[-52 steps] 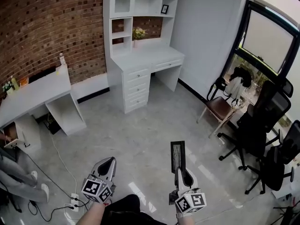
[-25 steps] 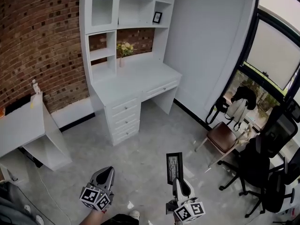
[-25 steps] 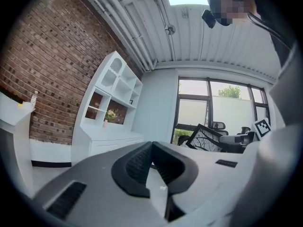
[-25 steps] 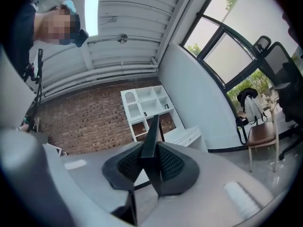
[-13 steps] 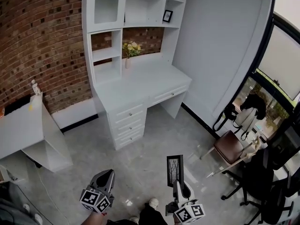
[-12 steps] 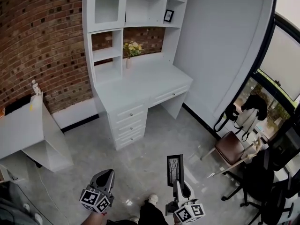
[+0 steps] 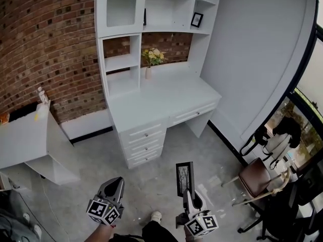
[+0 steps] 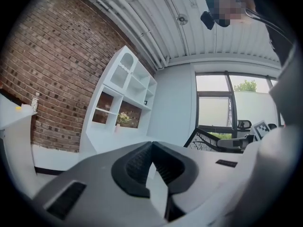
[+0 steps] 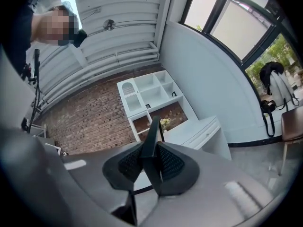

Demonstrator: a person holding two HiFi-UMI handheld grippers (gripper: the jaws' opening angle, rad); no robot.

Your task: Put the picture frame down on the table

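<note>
Right gripper (image 7: 187,196): jaws clenched on the lower edge of the picture frame (image 7: 184,178). In the right gripper view the ribbed pads (image 9: 168,162) press on both faces of the frame (image 9: 152,136), which shows edge-on as a thin dark slat rising from between them.

Frame appearance, head view: a tall, narrow rectangle with a plain black border. The print inside is pale and carries dark, bare, branching lines like a leafless tree. It is held upright with its face toward the camera. No glare or damage can be made out.

Frame position: in the air over the grey floor (image 7: 146,180), in front of the drawers of the white desk (image 7: 161,97) and well apart from it. It rests on no surface.

Left gripper (image 7: 116,181): to the left of the right one, at about the same height. In the left gripper view the jaw tips (image 8: 151,144) meet, with nothing between them.

Surroundings: the desk top is bare apart from a vase of flowers (image 7: 149,64) at its back edge. A small black-framed picture (image 7: 197,19) stands on an upper shelf. The brick wall (image 7: 45,44) is behind the desk. A second white table (image 7: 25,135) is at the left, and a brown chair (image 7: 255,175) is at the right.
</note>
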